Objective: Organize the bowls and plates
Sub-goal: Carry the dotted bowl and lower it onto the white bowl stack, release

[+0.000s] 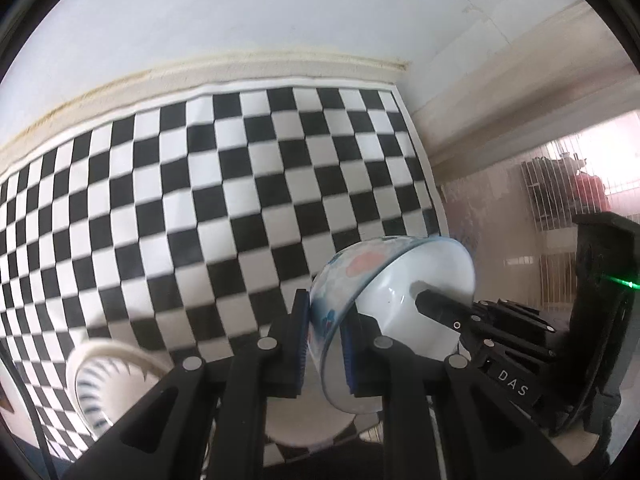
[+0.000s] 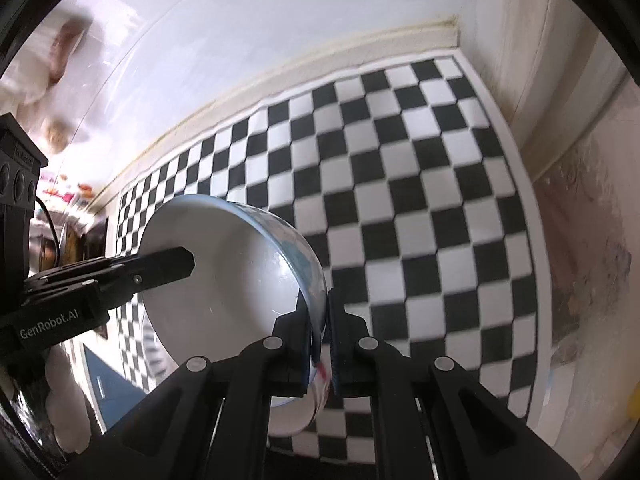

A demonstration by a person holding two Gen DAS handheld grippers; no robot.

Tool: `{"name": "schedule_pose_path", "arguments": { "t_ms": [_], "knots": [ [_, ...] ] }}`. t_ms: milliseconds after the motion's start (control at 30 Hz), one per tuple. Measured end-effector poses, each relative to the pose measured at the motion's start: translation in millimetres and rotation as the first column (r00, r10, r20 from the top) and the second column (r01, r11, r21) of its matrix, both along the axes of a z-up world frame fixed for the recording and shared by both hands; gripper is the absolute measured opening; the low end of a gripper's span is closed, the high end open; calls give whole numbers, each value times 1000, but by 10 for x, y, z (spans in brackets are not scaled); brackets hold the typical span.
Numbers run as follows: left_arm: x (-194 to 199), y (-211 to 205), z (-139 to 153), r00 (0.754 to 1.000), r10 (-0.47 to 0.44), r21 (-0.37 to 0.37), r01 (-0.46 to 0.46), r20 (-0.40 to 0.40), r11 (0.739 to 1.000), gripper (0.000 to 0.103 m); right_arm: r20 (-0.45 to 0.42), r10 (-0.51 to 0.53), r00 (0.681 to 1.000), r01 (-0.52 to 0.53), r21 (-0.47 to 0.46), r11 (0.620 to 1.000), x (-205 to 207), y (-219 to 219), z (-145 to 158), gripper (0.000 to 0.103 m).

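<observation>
A white bowl with a blue and pink pattern outside (image 1: 384,280) is held in the air above the checkered cloth, tilted on edge. My left gripper (image 1: 325,344) is shut on its rim. My right gripper (image 2: 320,340) is shut on the opposite rim of the same bowl (image 2: 224,264). Each view shows the other gripper's finger reaching into the bowl. Another white bowl with a blue striped inside (image 1: 108,380) sits on the cloth at the lower left of the left wrist view. A white dish (image 1: 304,424) lies under the left gripper, partly hidden.
The black-and-white checkered cloth (image 1: 200,208) covers the table up to a cream wall ledge (image 1: 240,68). The cloth's right edge (image 2: 516,184) meets a bare stained surface. Cluttered items (image 2: 72,236) stand far left in the right wrist view.
</observation>
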State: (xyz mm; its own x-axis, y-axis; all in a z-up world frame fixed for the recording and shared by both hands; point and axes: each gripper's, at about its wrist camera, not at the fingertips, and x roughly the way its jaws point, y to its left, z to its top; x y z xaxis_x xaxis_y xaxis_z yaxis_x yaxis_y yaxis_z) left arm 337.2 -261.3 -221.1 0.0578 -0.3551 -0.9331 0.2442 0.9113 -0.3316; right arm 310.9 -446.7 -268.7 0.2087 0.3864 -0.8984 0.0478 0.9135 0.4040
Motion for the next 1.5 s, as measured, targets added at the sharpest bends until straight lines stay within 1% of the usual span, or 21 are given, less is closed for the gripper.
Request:
{"name": "schedule_pose_path", "arguments": {
  "t_ms": [100,267,367,567,867,1000,1167,1500],
  "knots": [
    [-183,49,-54,1000,-11,10,11,-11,1000,12,-22,22,1000,-22,1,1000,-178,74,-55,9],
    [-442,180,-205,998,-3,13,4,-62,1000,12,-68,55,996,-54,12,998,-425,189,-216,9],
    [-517,220,-330,995,3,24,-1,-97,1000,12,-98,67,993,-66,14,998,-515,248,-339,9],
    [-581,257,-567,988,21,51,-13,-153,999,12,-137,98,986,-99,-2,995,-562,344,-514,9],
    [-690,340,-743,975,32,77,-16,-219,997,12,-202,117,972,-119,2,993,-546,427,-737,9],
    [-663,329,-843,967,31,87,-9,-253,996,12,-208,119,971,-121,3,993,-519,437,-747,11],
    [-660,313,-914,959,30,87,-6,-282,996,12,-214,116,970,-124,-23,992,-448,485,-734,12],
    [-663,325,-912,955,27,84,-2,-295,996,12,-240,77,968,-79,-2,997,-465,400,-751,13]
  ]
}}
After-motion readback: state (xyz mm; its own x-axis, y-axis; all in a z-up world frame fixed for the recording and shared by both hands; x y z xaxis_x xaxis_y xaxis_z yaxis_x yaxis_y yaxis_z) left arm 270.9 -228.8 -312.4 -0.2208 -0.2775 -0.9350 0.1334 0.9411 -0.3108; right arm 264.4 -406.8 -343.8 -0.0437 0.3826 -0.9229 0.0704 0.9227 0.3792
